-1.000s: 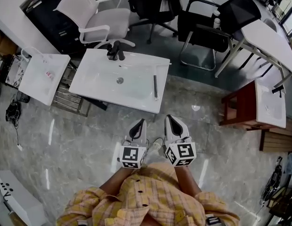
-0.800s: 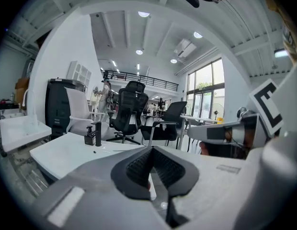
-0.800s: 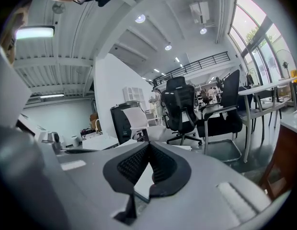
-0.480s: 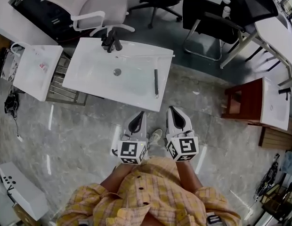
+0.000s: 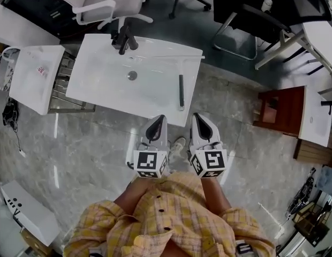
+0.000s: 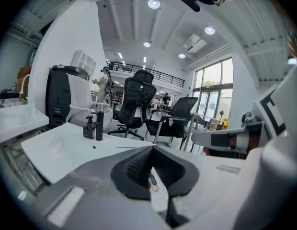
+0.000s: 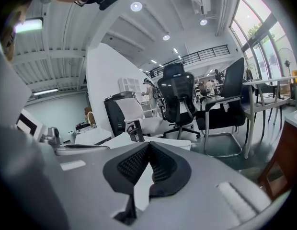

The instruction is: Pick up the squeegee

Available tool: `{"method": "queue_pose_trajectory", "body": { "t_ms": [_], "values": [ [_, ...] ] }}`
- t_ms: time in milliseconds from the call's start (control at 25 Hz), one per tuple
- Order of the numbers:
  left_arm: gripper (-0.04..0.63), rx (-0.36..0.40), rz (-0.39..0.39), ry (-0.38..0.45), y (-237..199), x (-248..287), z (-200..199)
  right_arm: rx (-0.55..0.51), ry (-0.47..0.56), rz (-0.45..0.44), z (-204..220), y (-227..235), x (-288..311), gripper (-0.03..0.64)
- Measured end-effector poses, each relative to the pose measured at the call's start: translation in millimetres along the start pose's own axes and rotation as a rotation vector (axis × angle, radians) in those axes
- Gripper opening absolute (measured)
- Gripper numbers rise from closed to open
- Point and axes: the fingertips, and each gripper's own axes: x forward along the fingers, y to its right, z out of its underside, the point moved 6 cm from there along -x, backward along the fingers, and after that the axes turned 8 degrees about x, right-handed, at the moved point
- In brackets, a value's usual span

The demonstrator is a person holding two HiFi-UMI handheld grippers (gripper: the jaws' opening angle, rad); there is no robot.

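The squeegee (image 5: 181, 91) lies on the right part of a white sink basin (image 5: 110, 84). Its dark handle points toward me, and its thin blade runs across the far end. Both grippers hover side by side just short of the basin's near edge. My left gripper (image 5: 159, 118) is shut and empty, a little left of the handle's line. My right gripper (image 5: 197, 116) is also shut and empty, slightly right of the handle. The left gripper view shows the closed jaws (image 6: 152, 147) over the basin (image 6: 52, 150). In the right gripper view the jaws (image 7: 148, 144) also meet.
A black faucet (image 5: 123, 38) stands at the basin's far edge. A second white basin (image 5: 35, 76) sits on a rack at the left. Office chairs (image 5: 110, 1) and a desk stand beyond. A red-brown stand (image 5: 281, 108) is to the right, and grey tiled floor lies below.
Both grippers have moved forward and slightly down toward the basin's near edge, staying shut and side by side. The squeegee has not moved.
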Motion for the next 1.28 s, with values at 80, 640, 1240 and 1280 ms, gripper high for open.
{"method": "queue_pose_trajectory", "body": {
  "t_ms": [80,640,1240,1280],
  "values": [
    [-0.002,0.020,0.012,-0.001,-6,11,-5,-0.001,-0.004,0.007,-5,1,11,-0.002],
    [-0.002,0.072,0.062,-0.039,-47,84,-23,-0.006,-0.066,0.064,-19,22,99,-0.002],
    [-0.002,0.058,0.086,-0.079,-70,132,-15,-0.031,-0.124,0.094,-4,47,168,0.002],
    [-0.002,0.054,0.086,-0.081,-70,133,-14,-0.026,-0.131,0.093,-1,48,172,0.003]
  ]
}}
